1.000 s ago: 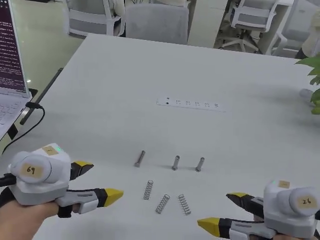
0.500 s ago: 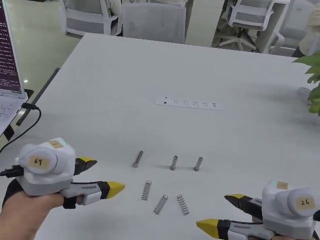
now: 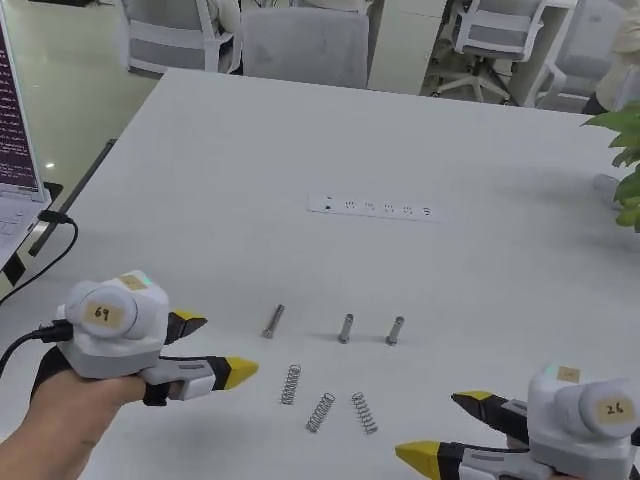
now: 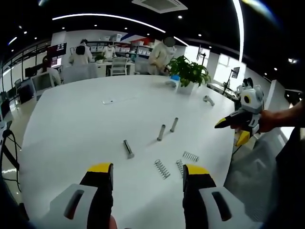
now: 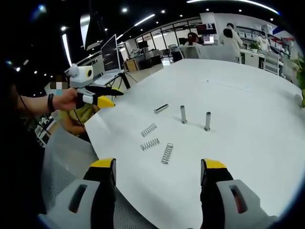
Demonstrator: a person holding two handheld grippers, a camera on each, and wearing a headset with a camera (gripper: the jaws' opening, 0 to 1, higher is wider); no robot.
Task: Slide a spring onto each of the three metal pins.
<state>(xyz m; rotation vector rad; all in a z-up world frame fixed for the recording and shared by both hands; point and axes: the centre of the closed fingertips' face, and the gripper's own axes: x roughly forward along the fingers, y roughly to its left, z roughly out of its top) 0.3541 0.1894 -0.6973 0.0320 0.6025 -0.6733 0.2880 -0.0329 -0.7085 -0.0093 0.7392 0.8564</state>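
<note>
Tongs sit nearest, one pair at each lower corner of the head view. The left tongs (image 3: pixel 218 346), held in a hand (image 3: pixel 60 420) at the lower left, are released. Their yellow-tipped jaws stand well apart above the white counter (image 3: pixel 480 270) and point right, toward the parts. The right tongs (image 3: pixel 437 428), at the lower right, are released too, with jaws spread and pointing left. Both pairs hang apart from the parts.

Between the two pairs lie three loose springs, flat on the counter, none yet on a pin. The left spring (image 3: pixel 290 383) is the one nearest the left tongs. The middle spring (image 3: pixel 320 411) lies just beside it and a little closer to the person, and the right spring (image 3: pixel 364 412) lies beside that. They are close together but not touching.

Just beyond the springs come the three metal pins, in a loose row. The left pin (image 3: pixel 273 320) lies on its side — the right gripper view shows this plainly. The middle pin (image 3: pixel 345 328) and the right pin (image 3: pixel 394 330) stand upright near each other.

Farther off, a white power strip (image 3: pixel 368 209) lies flat in the middle of the counter. At the left edge sits an open laptop (image 3: pixel 15 150) with a black cable (image 3: pixel 50 240) trailing from it, and green plant leaves (image 3: pixel 625 150) reach in at the right edge. Past the counter's far edge stand grey office chairs (image 3: pixel 305 45).
</note>
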